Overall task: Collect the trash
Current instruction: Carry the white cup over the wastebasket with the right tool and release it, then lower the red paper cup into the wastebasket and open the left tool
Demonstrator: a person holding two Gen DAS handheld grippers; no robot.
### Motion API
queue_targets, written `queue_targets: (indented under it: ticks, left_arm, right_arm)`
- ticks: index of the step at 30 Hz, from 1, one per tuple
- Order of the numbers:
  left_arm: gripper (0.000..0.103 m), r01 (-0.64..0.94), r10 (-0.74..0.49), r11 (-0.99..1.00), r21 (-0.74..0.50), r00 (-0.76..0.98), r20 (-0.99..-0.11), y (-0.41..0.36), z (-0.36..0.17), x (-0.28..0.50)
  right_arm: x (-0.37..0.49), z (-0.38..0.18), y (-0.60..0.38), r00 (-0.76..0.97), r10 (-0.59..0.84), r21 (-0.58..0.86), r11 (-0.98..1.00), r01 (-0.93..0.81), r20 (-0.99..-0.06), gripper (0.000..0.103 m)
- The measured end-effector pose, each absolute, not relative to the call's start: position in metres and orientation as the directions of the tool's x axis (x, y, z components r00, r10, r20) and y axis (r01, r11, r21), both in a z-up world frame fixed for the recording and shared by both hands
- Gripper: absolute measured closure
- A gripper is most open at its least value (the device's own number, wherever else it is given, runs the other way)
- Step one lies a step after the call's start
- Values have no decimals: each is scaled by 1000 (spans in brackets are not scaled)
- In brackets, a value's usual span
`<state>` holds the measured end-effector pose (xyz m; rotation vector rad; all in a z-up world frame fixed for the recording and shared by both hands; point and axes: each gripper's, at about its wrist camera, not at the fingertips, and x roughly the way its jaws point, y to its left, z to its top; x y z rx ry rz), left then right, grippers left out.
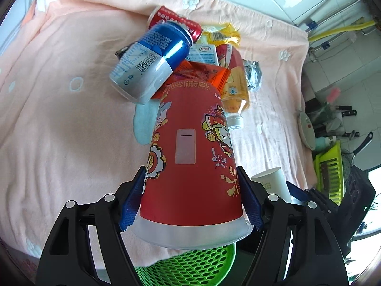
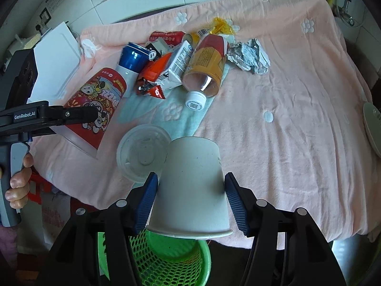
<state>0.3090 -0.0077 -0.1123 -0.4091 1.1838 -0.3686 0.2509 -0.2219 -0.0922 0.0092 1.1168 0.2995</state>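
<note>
Two cups are held, one per gripper. The left gripper [image 1: 193, 205] has its fingers [image 1: 133, 202] pressed on a red printed cup [image 1: 190, 157], tipped mouth toward the camera, above the pink blanket [image 1: 59, 131] that covers the table. The right gripper [image 2: 190, 200] holds a plain white paper cup [image 2: 190, 186] the same way, its blue pads touching both sides of the cup wall. One green mesh basket [image 2: 166, 257] sits low at the table's near edge, directly under both cups' mouths in each wrist view.

From left to right in the right wrist view: a person's hand [image 2: 17, 186] on the left gripper's grey handle, a white sheet of paper [image 2: 57, 59], the red cup, then one clear plastic lid [image 2: 142, 152] lying flat on the blanket just beside the white cup. Behind lies the pile of trash: one blue and white can [image 2: 131, 59], one red can [image 2: 166, 37], one orange wrapper [image 2: 152, 71], one small white carton [image 2: 176, 66], one plastic bottle [image 2: 207, 62] with a red and yellow label and white cap, one yellow wrapper [image 2: 221, 27], and, slightly apart to the right, one ball of crumpled foil [image 2: 250, 57]. The pile's pieces overlap and touch. At the far right edge a pale round plate [image 2: 371, 128] shows partly.
</note>
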Motion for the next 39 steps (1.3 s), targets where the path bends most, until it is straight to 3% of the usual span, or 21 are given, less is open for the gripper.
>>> queue_targets:
  ticks: [11,28,39]
  left_arm:
    - [31,112,-480,869,-482,427,-766,5,-73,221]
    - [31,181,-455,890,-419,429,-780,-12,-91,97]
    - [30,213,-426,904,-371,367,-827,-43,-126,87]
  right_arm:
    - [158,-76,-205,434,343,203,920,-336,-833,47]
    - [73,-163,-189,314,360,255,910,-328,-878,45]
    - [53,-128,-230,435,286,177,946,-273,-854,30]
